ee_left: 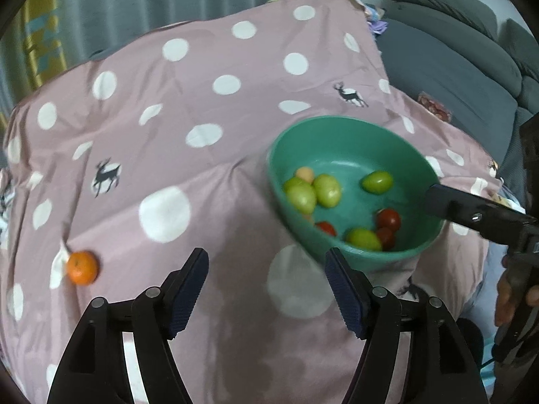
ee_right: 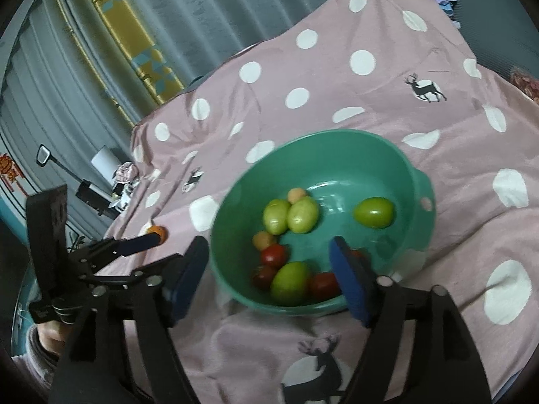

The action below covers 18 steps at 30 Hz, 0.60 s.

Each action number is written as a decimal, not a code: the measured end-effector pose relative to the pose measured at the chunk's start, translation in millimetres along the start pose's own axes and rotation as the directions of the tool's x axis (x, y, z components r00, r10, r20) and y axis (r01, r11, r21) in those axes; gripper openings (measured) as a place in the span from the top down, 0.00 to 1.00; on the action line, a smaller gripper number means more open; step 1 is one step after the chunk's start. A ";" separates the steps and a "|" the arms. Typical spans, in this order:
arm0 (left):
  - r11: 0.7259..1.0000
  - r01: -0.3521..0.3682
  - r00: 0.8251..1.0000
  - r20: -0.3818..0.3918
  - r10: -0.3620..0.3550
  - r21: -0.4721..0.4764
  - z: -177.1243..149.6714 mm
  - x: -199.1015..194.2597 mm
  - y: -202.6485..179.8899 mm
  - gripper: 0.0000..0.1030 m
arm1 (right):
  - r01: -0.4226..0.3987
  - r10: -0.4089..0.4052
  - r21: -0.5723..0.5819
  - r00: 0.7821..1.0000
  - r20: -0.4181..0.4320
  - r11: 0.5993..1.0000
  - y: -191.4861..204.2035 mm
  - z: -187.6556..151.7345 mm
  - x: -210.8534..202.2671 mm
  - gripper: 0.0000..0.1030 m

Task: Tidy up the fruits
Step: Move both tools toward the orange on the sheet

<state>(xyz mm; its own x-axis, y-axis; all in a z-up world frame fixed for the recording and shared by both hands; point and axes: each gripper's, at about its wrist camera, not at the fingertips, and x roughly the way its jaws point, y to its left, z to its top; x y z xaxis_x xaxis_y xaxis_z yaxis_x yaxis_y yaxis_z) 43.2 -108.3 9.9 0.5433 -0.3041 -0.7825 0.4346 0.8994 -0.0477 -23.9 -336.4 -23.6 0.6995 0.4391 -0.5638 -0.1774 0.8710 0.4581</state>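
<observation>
A green bowl (ee_left: 340,141) (ee_right: 337,155) sits on the pink dotted cloth (ee_left: 202,107). It holds several green fruits (ee_right: 305,215), red tomatoes (ee_right: 273,255) and small peach-coloured fruits (ee_right: 296,195). An orange mandarin (ee_left: 82,267) lies on the cloth at the left; in the right wrist view it (ee_right: 161,234) shows partly behind the left gripper's finger. My left gripper (ee_left: 266,282) is open and empty, over the cloth between mandarin and bowl. My right gripper (ee_right: 269,279) is open and empty, above the bowl's near rim.
A grey sofa (ee_left: 454,54) stands at the far right behind the cloth-covered surface. Grey and yellow curtains (ee_right: 134,33) hang behind. Clutter and a white roll (ee_right: 104,161) sit off the cloth's left edge.
</observation>
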 end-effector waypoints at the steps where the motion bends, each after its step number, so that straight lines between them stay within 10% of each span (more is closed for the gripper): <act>1: 1.000 -0.005 1.000 -0.001 0.005 -0.009 -2.6 -1.6 3.2 0.27 | -0.009 0.009 -0.011 1.000 -0.003 1.000 5.2 0.0 -0.1 0.25; 4: 0.999 -0.015 1.000 0.010 0.015 -0.033 -11.4 -7.5 12.4 0.12 | -0.027 0.026 -0.043 0.999 -0.019 0.999 20.7 0.5 2.1 0.25; 18: 0.972 -0.022 0.996 0.076 0.041 -0.232 -75.7 -40.4 105.8 0.02 | -0.194 0.149 -0.174 0.958 -0.244 0.965 106.8 -15.6 65.8 0.25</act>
<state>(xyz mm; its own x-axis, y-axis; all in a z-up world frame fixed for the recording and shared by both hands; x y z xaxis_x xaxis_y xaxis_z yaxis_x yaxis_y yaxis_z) 12.8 22.9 -10.5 0.6132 -0.2903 -0.7346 0.2441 0.9541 -0.1732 -7.6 -211.1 -22.5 0.4754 0.6039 -0.6397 -0.4278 0.7941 0.4317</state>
